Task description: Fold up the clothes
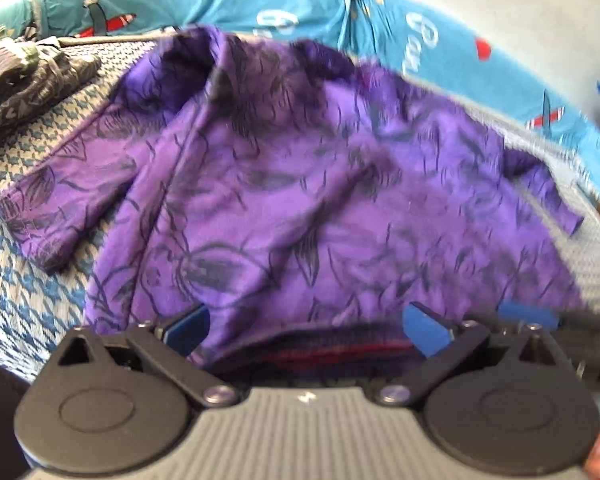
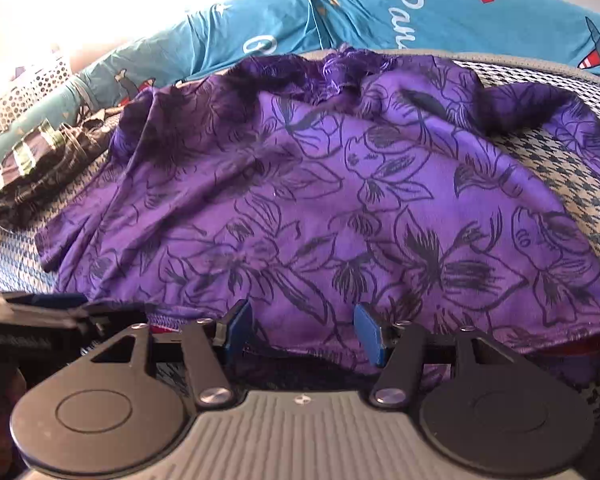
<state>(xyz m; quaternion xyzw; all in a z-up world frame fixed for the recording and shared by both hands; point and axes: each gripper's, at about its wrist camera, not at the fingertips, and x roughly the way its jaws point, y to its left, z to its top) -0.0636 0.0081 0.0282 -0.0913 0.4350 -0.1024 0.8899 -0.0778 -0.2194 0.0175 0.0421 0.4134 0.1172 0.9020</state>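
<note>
A purple floral shirt (image 2: pixel 300 200) lies spread across a houndstooth-covered bed (image 2: pixel 572 184), collar toward the top of the frame and hem at the bottom, where 2 claws meet it. The left claw (image 1: pixel 306 330) stands wide open at the hem, its blue pads on either side of the cloth edge without pinching it; the left view is blurred. The right claw (image 2: pixel 304 330) is likewise parted, blue pads apart with the hem lying between and just beyond them. Both tools appear lined up side by side along the bottom edge, probably so the hem can be taken at 2 points and carried up toward the collar in an even fold. One sleeve (image 1: pixel 48 208) juts out at center left, not yet tucked in. A dark patterned garment (image 1: pixel 24 76) sits bundled at upper left, seemingly set aside, and a teal printed cloth (image 2: pixel 460 12) runs along the top of the frame.
</note>
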